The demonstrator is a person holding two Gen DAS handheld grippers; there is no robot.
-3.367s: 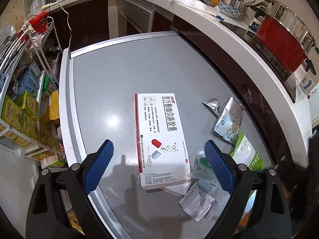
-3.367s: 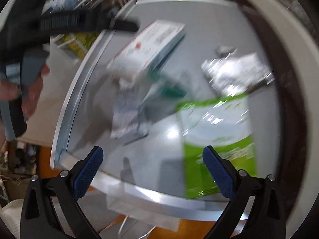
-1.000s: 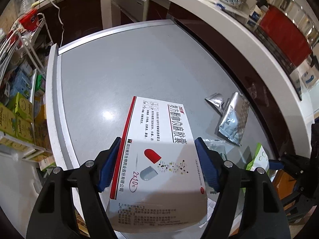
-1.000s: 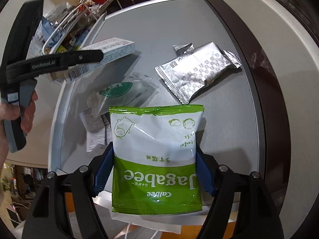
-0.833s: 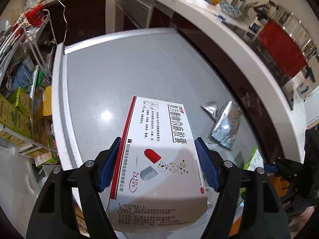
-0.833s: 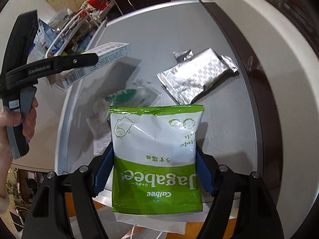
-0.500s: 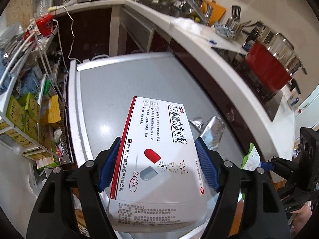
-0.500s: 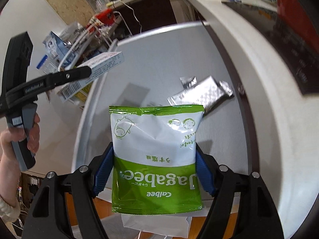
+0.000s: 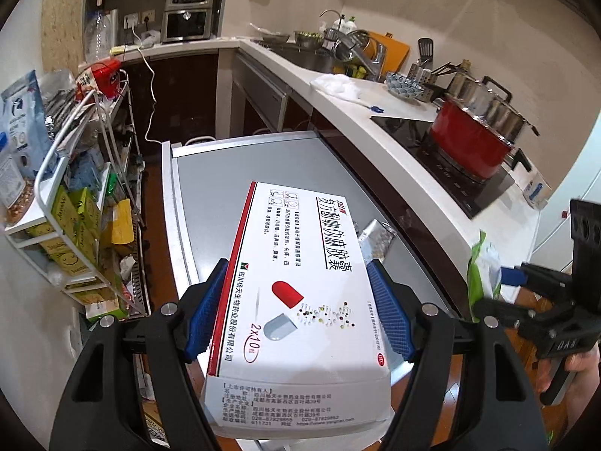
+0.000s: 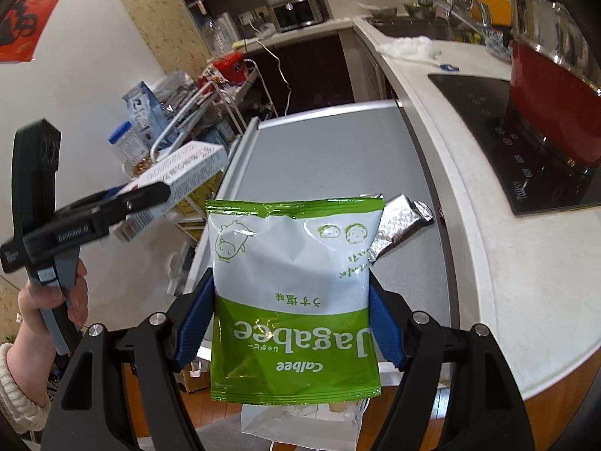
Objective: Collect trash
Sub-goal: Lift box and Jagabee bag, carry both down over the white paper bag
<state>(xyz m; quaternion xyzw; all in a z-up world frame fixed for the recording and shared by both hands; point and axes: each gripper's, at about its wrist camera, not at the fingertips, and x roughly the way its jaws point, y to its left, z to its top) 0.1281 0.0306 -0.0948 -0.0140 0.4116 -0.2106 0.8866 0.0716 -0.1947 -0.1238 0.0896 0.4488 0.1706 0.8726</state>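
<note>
**A:** Since the earlier frames, you are lifting both catches well clear of the bench [image 9: 210, 188]: the medicine box [image 9: 300, 293], which was lying flat on the grey top, is now riding up in the air, and so is the green snack bag [image 10: 296, 300].

**B:** What are my claws doing with them?

**A:** Your left claw [image 9: 296, 319] is clamping the medicine box across its width, blue pads pressing on both long sides. Your right claw [image 10: 291, 323] is pinching the green snack bag the same way, with the bag standing up between the fingers and its print reading upside down to the camera.

**B:** So how far along am I getting?

**A:** By my reckoning, you are partway through. Two pieces are coming off the bench but neither is looking deposited yet. A white bag [image 10: 300, 424] is showing below the snack bag in the right wrist view, just off the near end of the bench; I am judging that to be the likely drop spot, though I cannot tell if it is open.

**B:** And what is remaining?

**A:** A silver foil packet [image 10: 402, 225] is lying on the bench behind the snack bag, so that one is waiting for you. Other scraps may be lying there too, but your two loads are blocking much of the near surface, so I cannot tell.
</note>
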